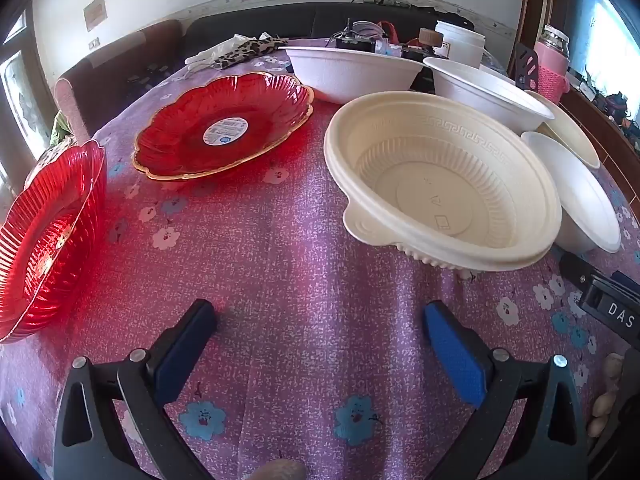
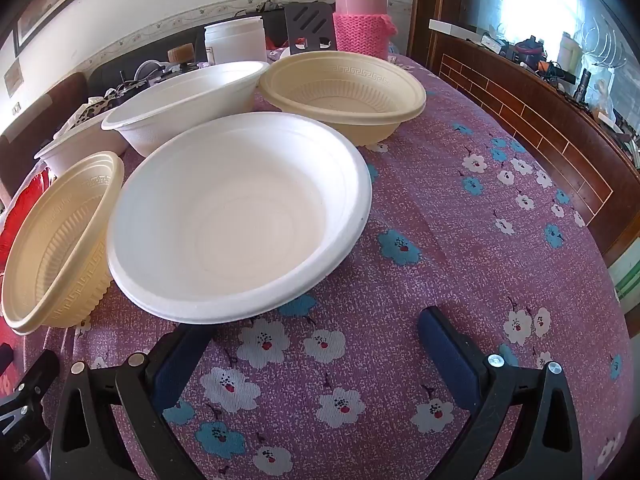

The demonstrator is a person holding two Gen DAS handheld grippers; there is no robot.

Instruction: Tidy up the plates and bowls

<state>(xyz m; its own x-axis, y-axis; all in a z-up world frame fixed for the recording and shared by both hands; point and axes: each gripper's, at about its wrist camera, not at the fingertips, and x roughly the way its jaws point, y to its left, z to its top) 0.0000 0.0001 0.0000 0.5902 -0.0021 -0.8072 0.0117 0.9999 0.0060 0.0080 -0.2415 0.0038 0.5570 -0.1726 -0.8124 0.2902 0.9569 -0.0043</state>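
Bowls and plates lie spread over the purple flowered cloth (image 1: 304, 240), none stacked.

From the left wrist view, the left gripper (image 1: 320, 320) hangs over bare cloth with its blue pads (image 1: 456, 356) spread wide and nothing between them. Ahead and to its right sits a cream bowl (image 1: 444, 180) with a key-pattern band inside the rim, upright. Ahead and to the left lies a red plate (image 1: 224, 124) with a gold edge and a round sticker in the middle. A second red plate (image 1: 48, 236) sits at the far left, near the table's edge. Behind the cream bowl stand two white bowls (image 1: 352, 70) (image 1: 488, 92), close to each other; two more white ones crowd in at the right, partly cut off.

From the right wrist view, the right gripper (image 2: 316, 328) is likewise wide open and empty, just short of a large white bowl (image 2: 240, 216), whose near rim overhangs the left finger's tip. The cream bowl (image 2: 60, 240) sits just left of it, rims close; I cannot tell if they touch. Behind stand another white bowl (image 2: 188, 100) and a second cream bowl (image 2: 344, 88), side by side. A pink flask (image 2: 362, 20) in a knitted sleeve stands at the back.
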